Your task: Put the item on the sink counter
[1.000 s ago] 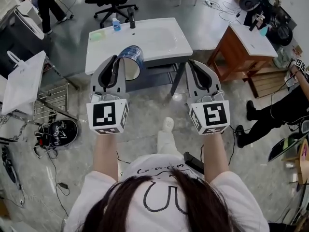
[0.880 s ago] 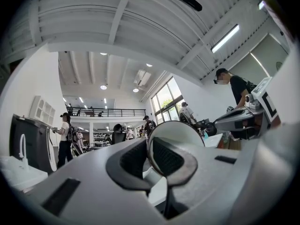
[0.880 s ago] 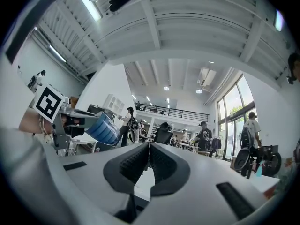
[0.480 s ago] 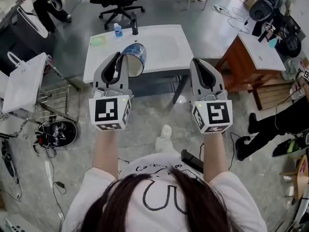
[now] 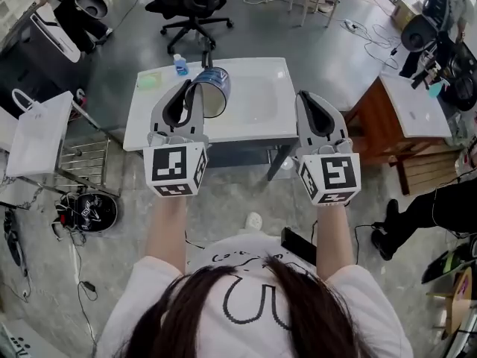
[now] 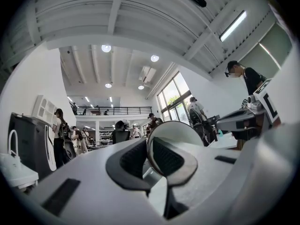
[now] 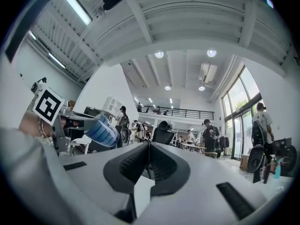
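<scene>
A blue and white cup [image 5: 212,92] hangs tipped on its side, and my left gripper [image 5: 193,89] is shut on its rim. In the left gripper view the cup's white rim [image 6: 174,130] runs between the two dark pads. The cup sits over the front left part of the white sink counter [image 5: 246,119]. My right gripper [image 5: 314,100] is level with the left one at the counter's front right, shut with nothing in it. The right gripper view has its pads [image 7: 140,162] pressed together and the cup [image 7: 104,131] off to the left.
A black faucet [image 5: 206,54], a small blue bottle [image 5: 179,65] and a green sponge [image 5: 149,80] line the counter's back edge. A white bag [image 5: 37,134] and metal rack [image 5: 78,155] stand left. A wooden cabinet [image 5: 402,118] stands right. An office chair [image 5: 190,6] is behind.
The sink counter has come nearer and lower in the head view. Both grippers, with the cup still in the left one, now reach over its front edge.
</scene>
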The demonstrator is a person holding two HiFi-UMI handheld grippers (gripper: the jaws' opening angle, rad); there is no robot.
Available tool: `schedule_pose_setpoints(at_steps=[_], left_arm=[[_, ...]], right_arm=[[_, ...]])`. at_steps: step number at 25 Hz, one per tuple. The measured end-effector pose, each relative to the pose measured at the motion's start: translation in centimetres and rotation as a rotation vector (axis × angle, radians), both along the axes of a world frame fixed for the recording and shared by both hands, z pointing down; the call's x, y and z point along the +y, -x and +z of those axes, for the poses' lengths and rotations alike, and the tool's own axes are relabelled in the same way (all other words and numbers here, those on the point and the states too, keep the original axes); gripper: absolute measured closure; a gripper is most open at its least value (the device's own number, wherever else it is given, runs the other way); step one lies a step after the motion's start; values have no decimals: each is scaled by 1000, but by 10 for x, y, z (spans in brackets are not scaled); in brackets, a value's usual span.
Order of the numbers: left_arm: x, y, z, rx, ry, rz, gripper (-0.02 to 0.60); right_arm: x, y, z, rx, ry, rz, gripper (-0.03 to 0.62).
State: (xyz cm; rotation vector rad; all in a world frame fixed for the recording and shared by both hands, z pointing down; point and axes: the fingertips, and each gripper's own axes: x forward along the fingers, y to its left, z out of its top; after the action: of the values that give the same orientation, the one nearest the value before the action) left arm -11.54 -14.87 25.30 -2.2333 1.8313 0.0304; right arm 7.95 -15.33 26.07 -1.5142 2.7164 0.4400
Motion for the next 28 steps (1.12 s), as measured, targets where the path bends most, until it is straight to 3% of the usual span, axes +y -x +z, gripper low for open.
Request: schedule_pose_setpoints(at_steps=[8, 14, 28], left_arm=[[-78, -15, 5, 9, 28, -35, 529], [-125, -22, 16, 12, 71, -16, 529], [-240, -19, 59, 7, 239, 12, 529]], right_arm=[[-73, -13, 7, 8, 27, -42, 565], [-113, -19, 20, -2, 59, -39, 563], [-198, -10, 51, 34, 125, -21, 563]])
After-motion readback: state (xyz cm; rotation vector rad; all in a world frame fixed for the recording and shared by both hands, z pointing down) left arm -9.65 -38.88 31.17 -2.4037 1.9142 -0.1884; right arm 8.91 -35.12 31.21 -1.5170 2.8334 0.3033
